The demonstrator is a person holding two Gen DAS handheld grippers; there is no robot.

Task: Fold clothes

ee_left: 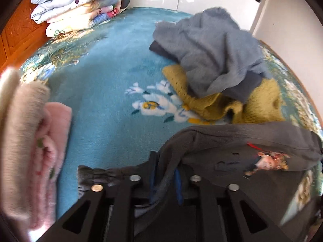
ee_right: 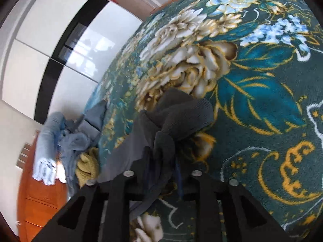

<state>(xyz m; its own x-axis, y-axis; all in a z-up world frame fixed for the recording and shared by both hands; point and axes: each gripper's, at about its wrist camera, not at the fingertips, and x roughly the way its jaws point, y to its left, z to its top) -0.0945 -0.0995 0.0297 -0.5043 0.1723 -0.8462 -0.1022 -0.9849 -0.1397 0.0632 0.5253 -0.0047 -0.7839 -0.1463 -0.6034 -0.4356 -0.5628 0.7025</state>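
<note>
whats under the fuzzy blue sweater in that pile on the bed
Under the blue sweater lie a dark navy garment and a mustard-yellow knit, both poking out at its edges. How far they run beneath it, or whether anything else is buried there, is covered.

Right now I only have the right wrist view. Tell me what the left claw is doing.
Observer: The left claw grips a grey garment, bunched between its pads.
Operator: Describe the garment's face.
Observer: A cartoon print shows on it, to the right of the claw.
Operator: Report what lies on the other side.
Observer: Folded pink and beige clothes sit at the far left on the blanket.
</note>
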